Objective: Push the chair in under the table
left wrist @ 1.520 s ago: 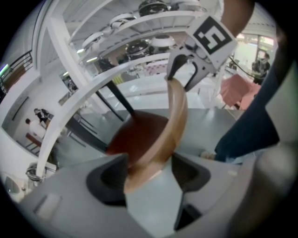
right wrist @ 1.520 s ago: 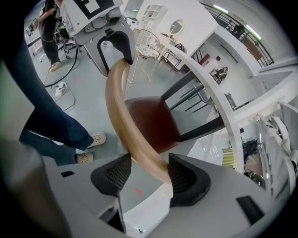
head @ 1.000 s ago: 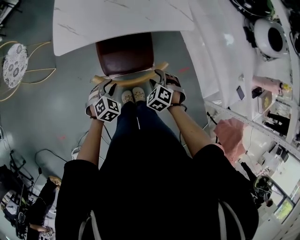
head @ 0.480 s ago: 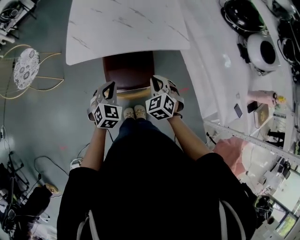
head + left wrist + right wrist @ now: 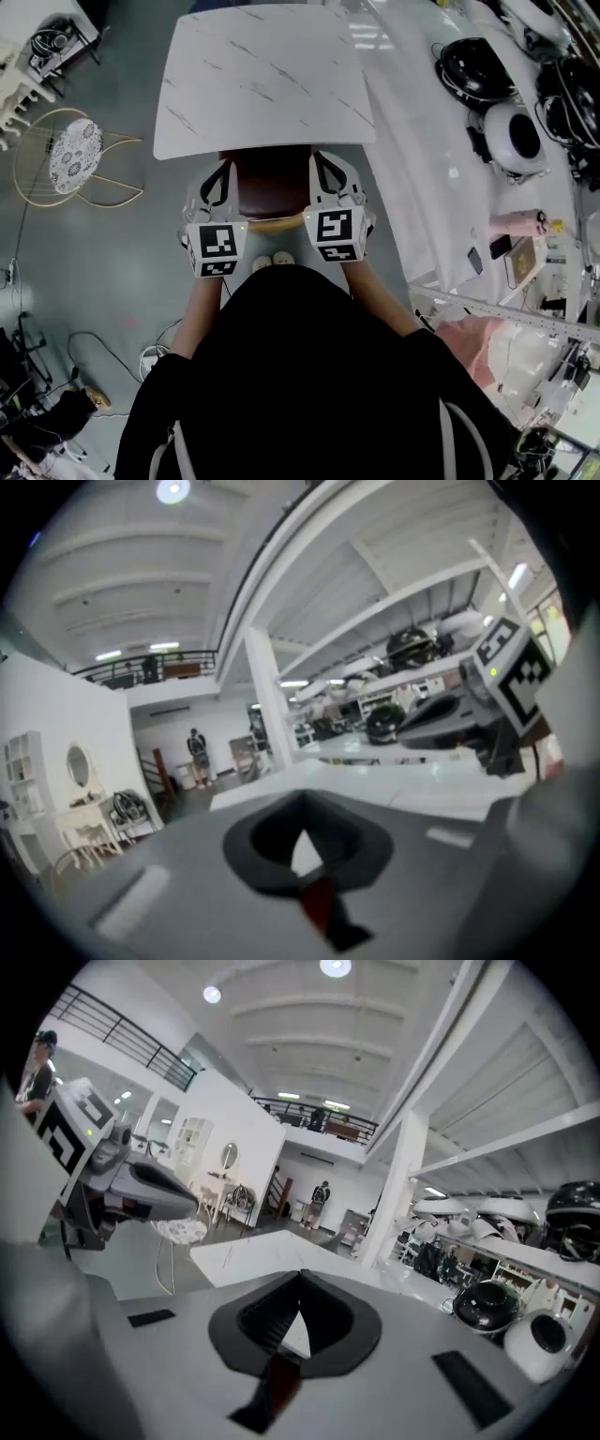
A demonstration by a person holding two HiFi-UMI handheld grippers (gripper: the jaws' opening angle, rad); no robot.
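Both closed: left tool [image 5: 225, 172], right tool [image 5: 321, 162], above chair [image 5: 272, 183] sides.

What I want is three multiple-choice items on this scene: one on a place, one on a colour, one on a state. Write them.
1. Where is the chair relative to the table? A on top; B partly under it; C far off.
2. The table top's colour? A black; B red; C white, grey-veined.
3. The left gripper and right gripper are: A shut, empty; B shut on the chair; C wide open.
Key: B, the table's edge covers the seat's far part; C, plain in the head view; A, each gripper view shows the jaws together with nothing between.
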